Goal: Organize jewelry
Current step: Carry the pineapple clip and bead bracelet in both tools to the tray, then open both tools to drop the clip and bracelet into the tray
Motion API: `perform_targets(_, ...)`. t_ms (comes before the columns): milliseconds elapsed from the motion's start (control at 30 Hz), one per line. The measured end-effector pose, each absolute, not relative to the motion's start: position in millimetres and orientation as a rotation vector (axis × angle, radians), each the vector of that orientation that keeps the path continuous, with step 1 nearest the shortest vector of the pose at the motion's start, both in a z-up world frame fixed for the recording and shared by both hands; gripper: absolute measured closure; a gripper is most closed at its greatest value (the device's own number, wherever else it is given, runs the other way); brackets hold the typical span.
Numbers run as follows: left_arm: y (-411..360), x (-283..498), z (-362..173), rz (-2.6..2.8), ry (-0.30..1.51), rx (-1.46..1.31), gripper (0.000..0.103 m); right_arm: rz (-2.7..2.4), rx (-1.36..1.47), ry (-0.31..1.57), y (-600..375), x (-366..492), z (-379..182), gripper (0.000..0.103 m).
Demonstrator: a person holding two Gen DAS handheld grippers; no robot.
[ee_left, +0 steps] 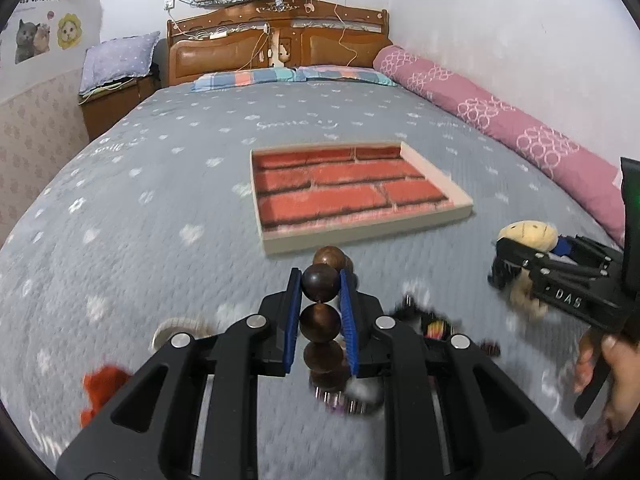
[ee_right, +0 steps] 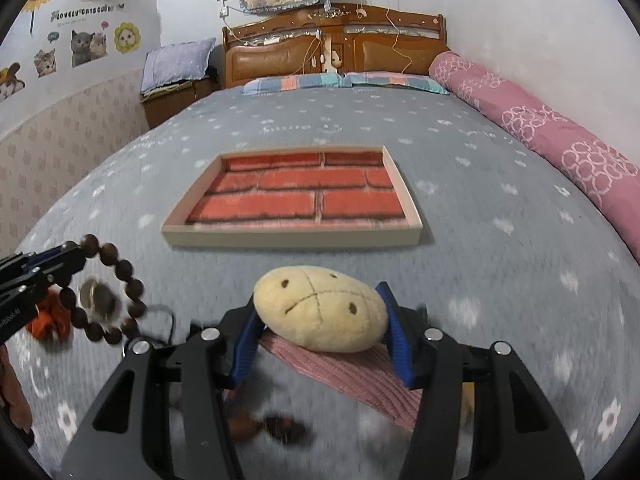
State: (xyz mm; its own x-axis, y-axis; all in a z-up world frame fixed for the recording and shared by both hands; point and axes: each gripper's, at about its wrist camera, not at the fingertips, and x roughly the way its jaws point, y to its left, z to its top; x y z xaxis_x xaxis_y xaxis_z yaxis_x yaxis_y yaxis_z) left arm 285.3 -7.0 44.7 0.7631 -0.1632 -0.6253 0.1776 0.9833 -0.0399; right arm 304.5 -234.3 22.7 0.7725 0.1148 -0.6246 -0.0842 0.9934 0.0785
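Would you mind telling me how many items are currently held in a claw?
2. The wooden bead bracelet is pinched in the left claw, and the plush doll sits in the right claw; both hover short of the tray.

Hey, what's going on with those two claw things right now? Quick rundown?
Left gripper shut on wooden bead bracelet. Right gripper shut on plush doll. Brick-pattern tray ahead on the bed, nothing in it, path open.
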Motion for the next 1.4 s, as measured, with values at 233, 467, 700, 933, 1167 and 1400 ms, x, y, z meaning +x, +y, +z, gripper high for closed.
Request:
perform_targets(233, -29, 366, 66, -0.188, 0.651, 0.029, 0.085, 0.123, 0.059, 0.656, -228, 379, 42, 0.049)
perform_targets(467, -43, 459, 52, -0.188, 0.696, 0.012, 0.085, 0.119, 0.061, 0.676, -226, 475, 29, 0.049)
perform_targets(700, -55, 541, 21, -0.164, 0.771, 0.030, 0.085, 0.079, 0.054, 0.727, -223, 553, -1, 0.049)
perform_targets(933, -64, 593, 0, -0.137, 0.828, 0.057, 0.085, 0.030, 0.023, 0.808, -228, 604, -21, 0.049)
perform_targets(1167, -57, 613, -16, -0.091, 0.859, 0.071, 0.085, 0.011, -0.031, 0.883, -226, 633, -29, 0.049)
perform_targets(1400, -40, 623, -31, -0.070, 0.909, 0.083, 0.085, 0.018, 0.023, 0.955, -230, 647, -45, 0.047)
